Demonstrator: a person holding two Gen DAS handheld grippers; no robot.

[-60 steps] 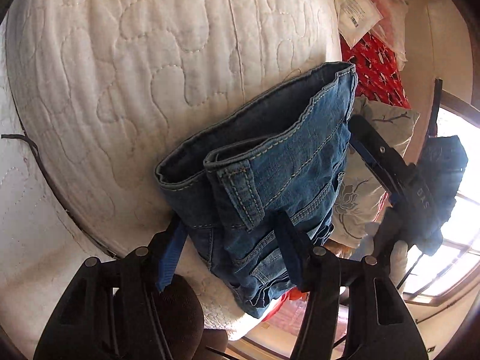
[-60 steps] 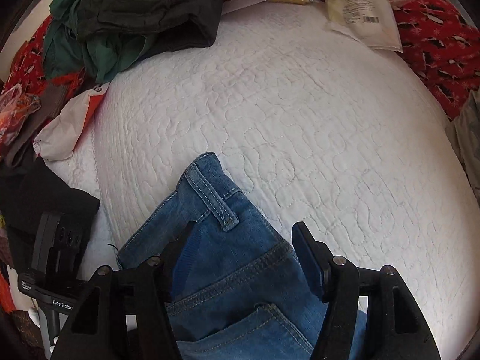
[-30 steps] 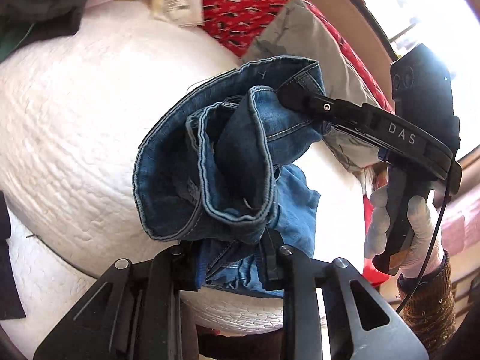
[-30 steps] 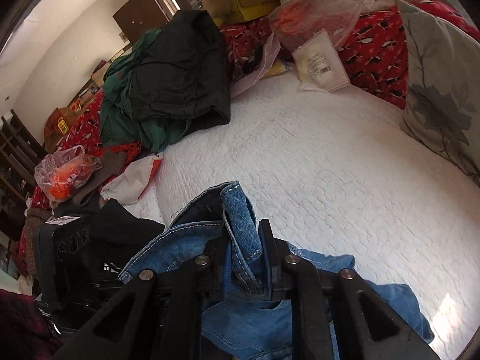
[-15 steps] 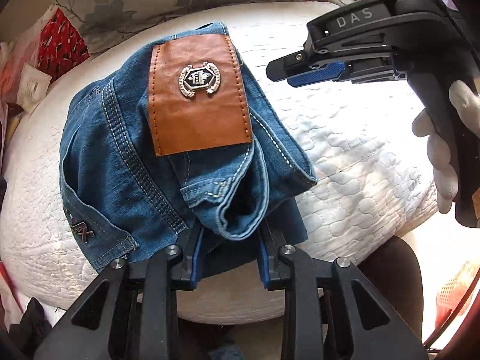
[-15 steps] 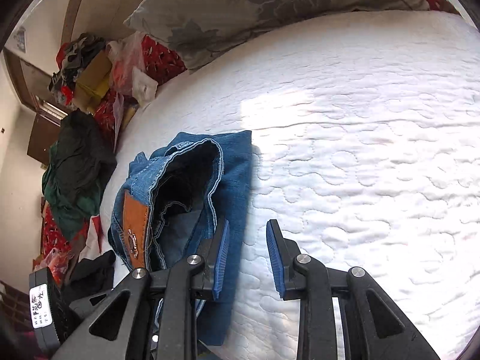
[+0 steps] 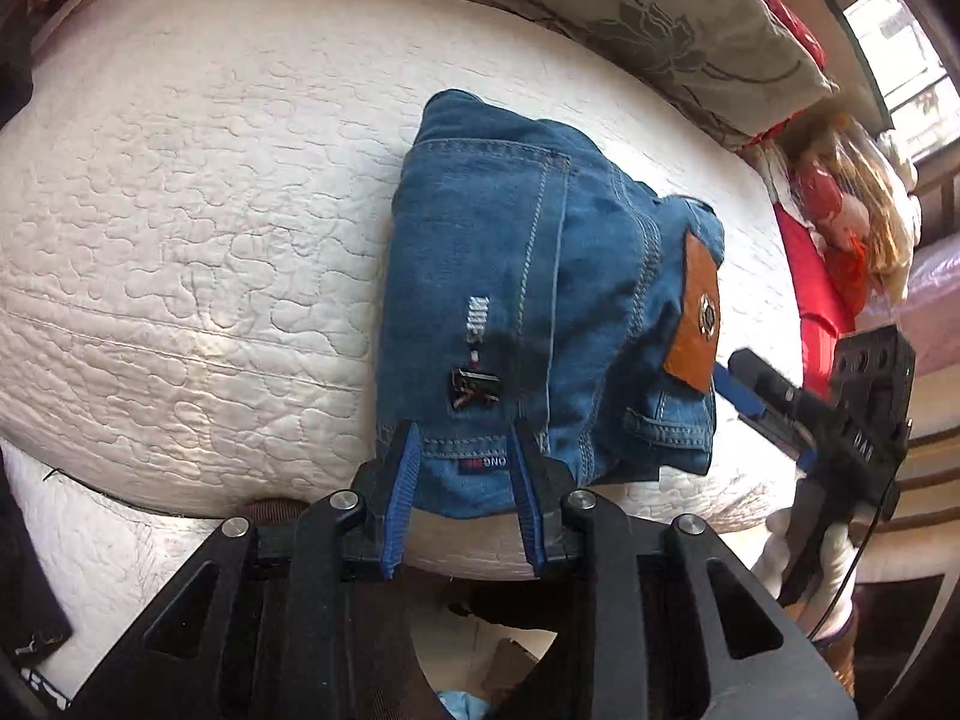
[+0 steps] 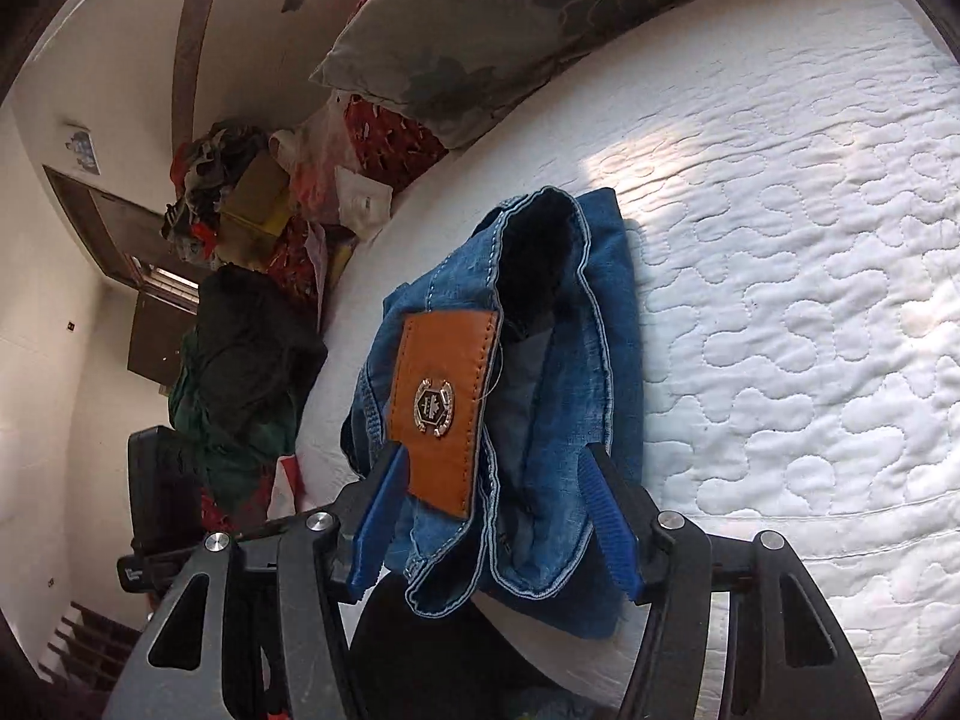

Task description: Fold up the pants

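The folded blue denim pants (image 7: 528, 300) lay as a compact bundle on the white quilted mattress cover (image 7: 180, 240), close to its near edge. In the left wrist view, the left gripper (image 7: 462, 468) sat at the bundle's near hem. Its two blue-padded fingers (image 7: 403, 480) stood moderately apart, one on each side of the hem section bearing a small woven label. Contact between the pads and the denim could not be confirmed; the jaws were not clamped on the fabric.

To the right of the bundle in the same view, the right gripper (image 7: 729, 375) pointed toward the tan leather waistband patch (image 7: 696, 324), which faced that side. A white-gloved hand (image 7: 792, 558) held its black handle.

In the right wrist view, the right gripper (image 8: 498, 498) was spread wide. Its fingers (image 8: 606, 516) flanked the bundle's end, where the open waistband and the leather patch (image 8: 444, 396) with a metal emblem were exposed. The stacked denim layers sat between the pads without being pinched.

A grey floral-print pillow (image 8: 510, 18) lay at the far side of the mattress. A pile of dark green and black clothing (image 8: 240, 360) occupied the left side of that view, beyond the mattress edge.
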